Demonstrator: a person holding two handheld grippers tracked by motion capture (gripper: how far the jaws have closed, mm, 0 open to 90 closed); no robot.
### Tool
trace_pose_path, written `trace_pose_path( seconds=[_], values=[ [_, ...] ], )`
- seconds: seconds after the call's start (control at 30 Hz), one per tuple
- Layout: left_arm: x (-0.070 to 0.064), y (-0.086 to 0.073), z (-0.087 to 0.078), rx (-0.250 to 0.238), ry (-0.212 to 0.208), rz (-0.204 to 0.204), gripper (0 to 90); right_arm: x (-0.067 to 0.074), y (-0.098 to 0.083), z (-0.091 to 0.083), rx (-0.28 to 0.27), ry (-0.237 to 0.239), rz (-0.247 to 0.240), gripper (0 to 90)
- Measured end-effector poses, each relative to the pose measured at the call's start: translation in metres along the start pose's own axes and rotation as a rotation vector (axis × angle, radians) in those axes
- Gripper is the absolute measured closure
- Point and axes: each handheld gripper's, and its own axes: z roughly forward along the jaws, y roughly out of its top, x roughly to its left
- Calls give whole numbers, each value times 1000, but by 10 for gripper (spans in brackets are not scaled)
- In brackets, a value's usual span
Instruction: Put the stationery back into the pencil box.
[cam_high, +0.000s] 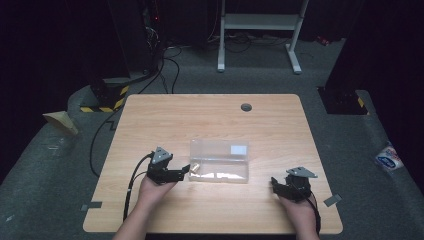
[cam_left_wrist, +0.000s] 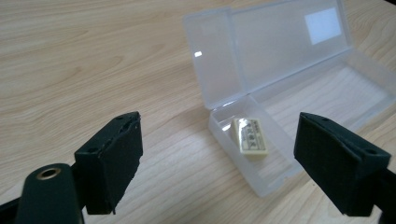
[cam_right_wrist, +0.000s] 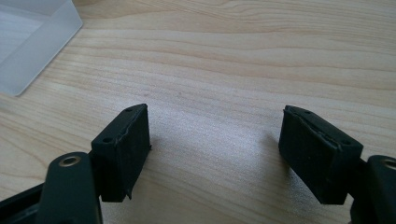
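Note:
A clear plastic box (cam_high: 219, 161) lies open in the middle of the wooden table (cam_high: 210, 115), its lid (cam_left_wrist: 280, 46) folded back flat. A small pale yellow block (cam_left_wrist: 251, 136) with print on it rests in the box's left end (cam_high: 194, 168). My left gripper (cam_high: 186, 170) sits just left of the box and points at that end; its jaws (cam_left_wrist: 219, 126) stand wide open with nothing between the pads. My right gripper (cam_high: 274, 181) is low over the table near the front right, open (cam_right_wrist: 215, 121) over bare wood. A corner of the box (cam_right_wrist: 32, 37) shows at the upper left of the right gripper view.
A grey round grommet (cam_high: 246, 107) is set in the table's far side. Grey tape tabs sit at the front corners (cam_high: 91, 205) (cam_high: 332, 200). A white metal stand (cam_high: 260, 25) and cables (cam_high: 170, 65) are on the floor beyond the table.

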Motion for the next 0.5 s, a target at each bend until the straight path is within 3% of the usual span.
trace_pose_path(
  seconds=[0.2, 0.5],
  values=[
    [19, -8, -13, 34, 34, -19, 141, 0, 0, 0, 0, 0, 0, 244],
    [56, -42, -33, 157, 104, -39, 79, 0, 0, 0, 0, 1, 0, 243]
  ],
)
